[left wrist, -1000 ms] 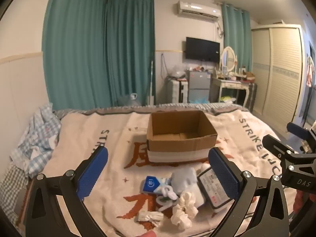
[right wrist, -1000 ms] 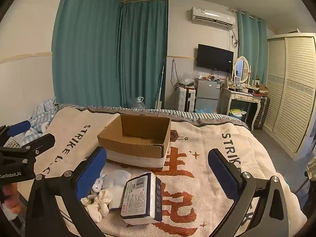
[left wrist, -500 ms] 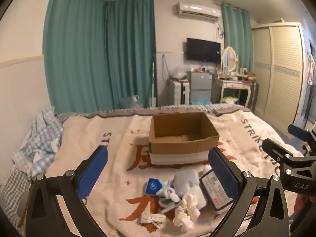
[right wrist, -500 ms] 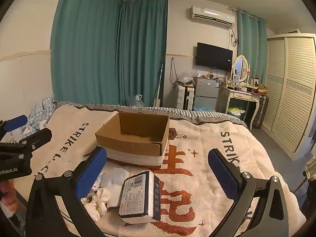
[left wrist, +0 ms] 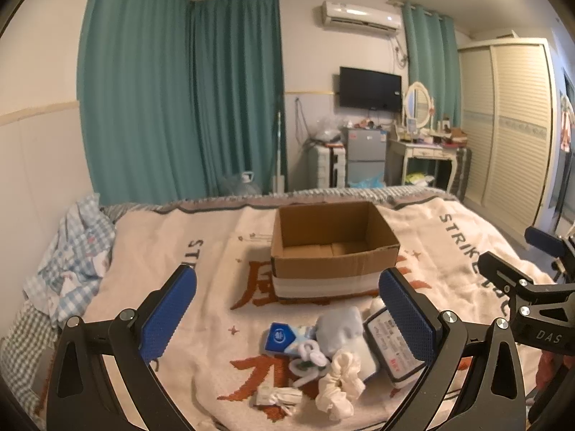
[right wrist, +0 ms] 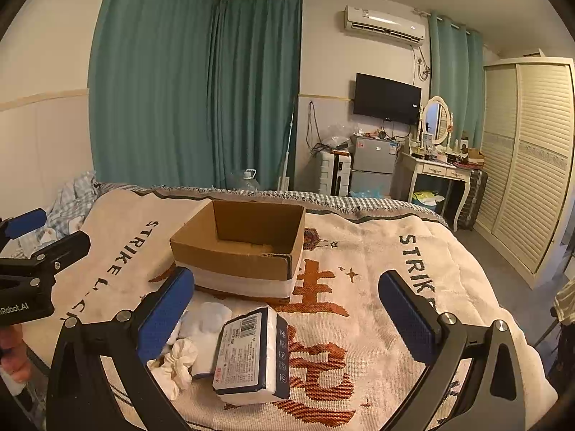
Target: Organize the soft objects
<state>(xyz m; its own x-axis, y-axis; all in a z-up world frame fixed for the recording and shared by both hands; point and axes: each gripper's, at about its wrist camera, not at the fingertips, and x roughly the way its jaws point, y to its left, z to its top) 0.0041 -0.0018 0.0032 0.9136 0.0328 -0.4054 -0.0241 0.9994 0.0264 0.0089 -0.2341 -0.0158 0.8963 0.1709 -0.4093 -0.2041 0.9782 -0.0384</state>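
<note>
An open cardboard box point(left wrist: 334, 251) stands on the bed's cream blanket; it also shows in the right wrist view point(right wrist: 240, 248). In front of it lies a pile: a blue-and-white tissue pack point(left wrist: 391, 348) point(right wrist: 251, 355), a cream scrunchie point(left wrist: 337, 388) point(right wrist: 176, 362), a grey-white soft lump point(left wrist: 339, 327) point(right wrist: 206, 318), a small blue packet point(left wrist: 278, 337), white rings point(left wrist: 309, 353) and a small white bundle point(left wrist: 276, 397). My left gripper point(left wrist: 287, 316) is open and empty above the pile. My right gripper point(right wrist: 287, 318) is open and empty above the tissue pack.
A checked blue cloth point(left wrist: 72, 255) is heaped at the bed's left edge. The blanket point(right wrist: 359, 323) covers the bed. Past the bed's foot stand a small fridge point(left wrist: 363, 158), a dressing table point(left wrist: 427, 154) and a wardrobe point(left wrist: 514, 136) on the right.
Both views have risen and pulled back slightly, so the box and pile sit a little lower in frame. Both grippers stay open; the objects have not moved.
</note>
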